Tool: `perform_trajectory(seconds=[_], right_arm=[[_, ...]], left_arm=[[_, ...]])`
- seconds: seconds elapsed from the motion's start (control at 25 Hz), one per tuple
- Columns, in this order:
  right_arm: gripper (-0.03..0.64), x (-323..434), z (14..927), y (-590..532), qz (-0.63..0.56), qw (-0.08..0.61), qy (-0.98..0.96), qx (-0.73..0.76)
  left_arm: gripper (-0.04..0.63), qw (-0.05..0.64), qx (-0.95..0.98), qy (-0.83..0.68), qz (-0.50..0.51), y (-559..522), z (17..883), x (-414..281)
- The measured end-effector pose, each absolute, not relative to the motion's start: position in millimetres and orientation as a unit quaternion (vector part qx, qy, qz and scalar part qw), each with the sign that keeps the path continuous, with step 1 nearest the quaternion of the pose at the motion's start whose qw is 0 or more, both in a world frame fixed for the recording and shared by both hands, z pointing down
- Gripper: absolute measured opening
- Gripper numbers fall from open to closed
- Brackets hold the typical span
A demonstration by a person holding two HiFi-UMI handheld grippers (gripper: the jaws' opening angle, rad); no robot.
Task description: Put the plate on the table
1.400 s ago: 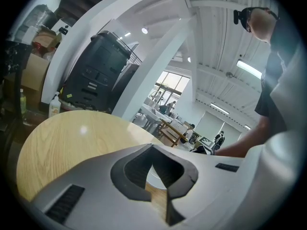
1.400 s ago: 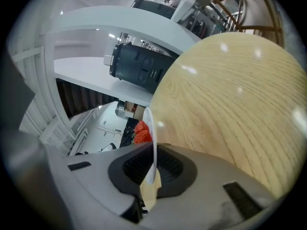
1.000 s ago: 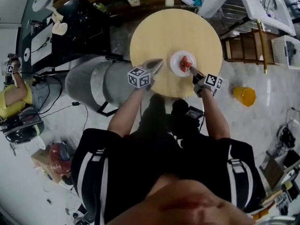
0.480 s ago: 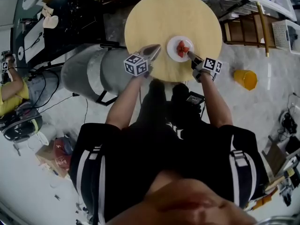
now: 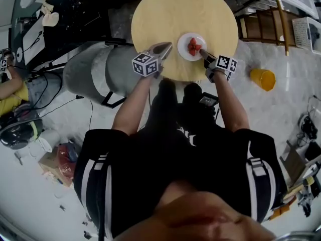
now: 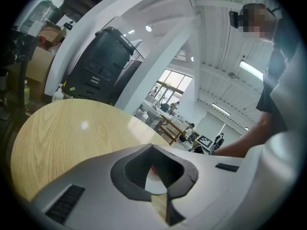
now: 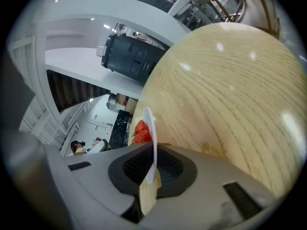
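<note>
Right claw (image 5: pixel 204 57) is clamped on the near rim of the white plate (image 5: pixel 183 49). Left claw (image 5: pixel 167 47) is pinched together on nothing, just left of it. The plate's carrying strawberries (image 5: pixel 193 46), over the near side of the round wooden table (image 5: pixel 170 14).

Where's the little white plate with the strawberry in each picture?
Head view: plate near the table's close edge, held by the right gripper.
Left gripper view: plate low centre, white sliver beyond the jaws.
Right gripper view: plate edge-on, low centre, pinched in the jaws.
Shared landmark: round wooden table.
</note>
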State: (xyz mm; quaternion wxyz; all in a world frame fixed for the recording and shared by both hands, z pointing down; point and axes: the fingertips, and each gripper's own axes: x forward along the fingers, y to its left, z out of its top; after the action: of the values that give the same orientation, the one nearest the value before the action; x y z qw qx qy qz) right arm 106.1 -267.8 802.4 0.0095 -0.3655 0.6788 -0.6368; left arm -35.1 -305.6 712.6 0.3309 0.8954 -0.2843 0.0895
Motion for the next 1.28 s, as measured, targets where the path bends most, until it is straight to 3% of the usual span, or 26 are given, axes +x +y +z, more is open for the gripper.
perform_trajectory(seconds=[0.4,0.88,1.28], right_arm=[[0.014,109,806,-266,-0.621,-0.034,0.682,-0.384],[0.055,107,796,-276,-0.524,-0.168,0.731,-0.404],[0.078,110,799,-279,-0.484,-0.208,0.736,-0.425]], left_arm=[[0.002,0.337,0.896,-0.275,0.091,-297,715,-31],[0.002,0.334,0.899,-0.269,0.089,-287,710,-24],[0.002,0.341,0.895,-0.271,0.095,-278,718,-31]])
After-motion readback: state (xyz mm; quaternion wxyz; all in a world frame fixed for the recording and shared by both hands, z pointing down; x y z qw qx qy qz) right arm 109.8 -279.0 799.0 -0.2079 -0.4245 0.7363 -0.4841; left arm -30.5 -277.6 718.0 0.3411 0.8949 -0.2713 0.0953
